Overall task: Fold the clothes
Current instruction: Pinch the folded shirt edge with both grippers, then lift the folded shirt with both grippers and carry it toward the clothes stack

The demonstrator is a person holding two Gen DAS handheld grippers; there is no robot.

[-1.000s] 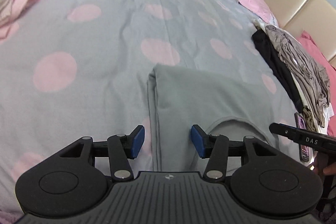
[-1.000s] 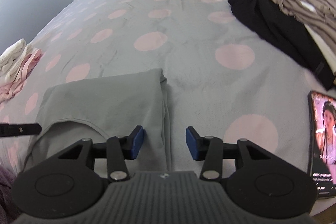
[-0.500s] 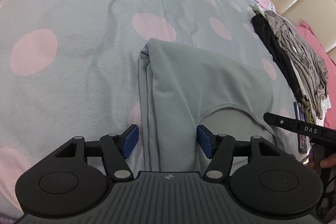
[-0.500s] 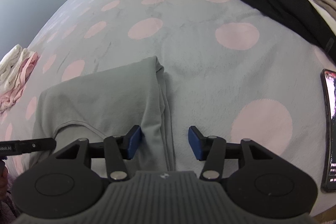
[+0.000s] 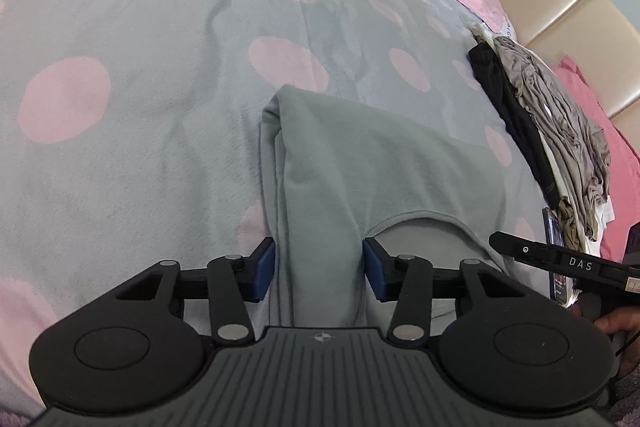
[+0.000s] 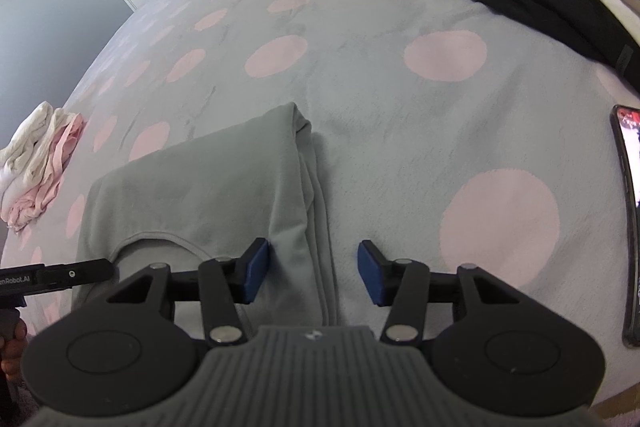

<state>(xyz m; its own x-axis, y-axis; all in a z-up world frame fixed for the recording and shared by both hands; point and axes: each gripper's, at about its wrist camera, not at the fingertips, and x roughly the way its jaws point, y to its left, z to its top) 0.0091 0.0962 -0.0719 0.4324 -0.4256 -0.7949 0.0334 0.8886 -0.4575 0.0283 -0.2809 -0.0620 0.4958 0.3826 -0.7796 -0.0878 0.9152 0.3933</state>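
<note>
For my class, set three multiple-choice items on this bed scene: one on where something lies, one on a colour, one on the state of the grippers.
1. Where does the phone lie?
A. on the bedspread, right of the grey garment
B. on the garment
C. on the floor

2. What colour are the bedspread's dots?
A. blue
B. pink
C. white

3. How do the left gripper and right gripper stand?
A. both shut on cloth
B. one open, one shut
C. both open

Key: 1 A, it rests at the right edge in the right wrist view; 2 B, pink circles on grey; 3 C, the blue pads stand apart, astride the garment's edges.
</note>
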